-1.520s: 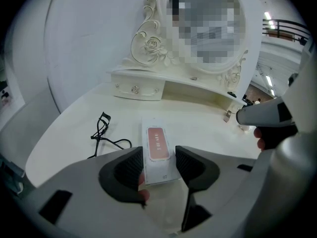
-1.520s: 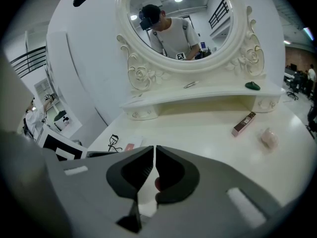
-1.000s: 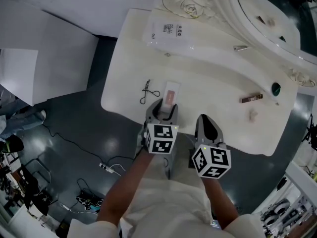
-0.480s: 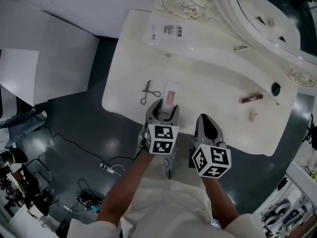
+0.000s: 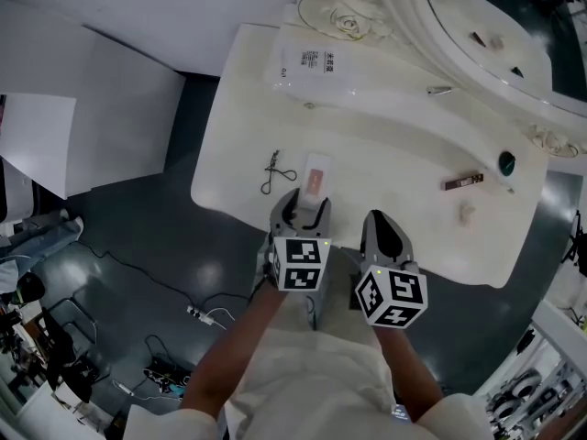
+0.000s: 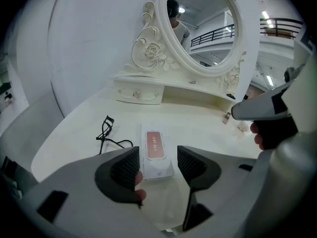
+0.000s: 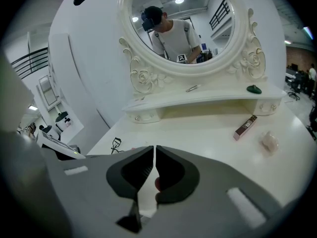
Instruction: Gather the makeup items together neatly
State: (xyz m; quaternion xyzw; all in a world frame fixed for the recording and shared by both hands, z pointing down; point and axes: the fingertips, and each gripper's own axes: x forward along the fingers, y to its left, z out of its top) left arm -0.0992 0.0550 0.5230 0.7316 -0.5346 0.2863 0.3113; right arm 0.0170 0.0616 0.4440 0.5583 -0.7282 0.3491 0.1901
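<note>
A flat white box with a pink label (image 5: 315, 172) (image 6: 155, 150) lies on the white vanity table (image 5: 385, 154). My left gripper (image 5: 305, 200) (image 6: 157, 165) is open just behind it. Its jaws have just been opening, and the box's near end lies between the tips, untouched by the pads. A black eyelash curler (image 5: 271, 170) (image 6: 105, 133) lies left of the box. My right gripper (image 5: 383, 223) (image 7: 155, 157) hovers shut and empty over the front edge. A brown lipstick tube (image 5: 465, 181) (image 7: 245, 127) and a small pale item (image 5: 468, 213) (image 7: 270, 141) lie far right.
An ornate oval mirror (image 6: 203, 24) stands at the back on a raised shelf. A silver clip (image 5: 441, 90) (image 7: 192, 88) and a green object (image 5: 505, 162) (image 7: 254, 89) rest on that shelf. A white packet (image 5: 308, 65) lies at the back left. Dark floor with cables lies below the table's front edge.
The head camera has shifted slightly. Both grippers and all the items keep their places.
</note>
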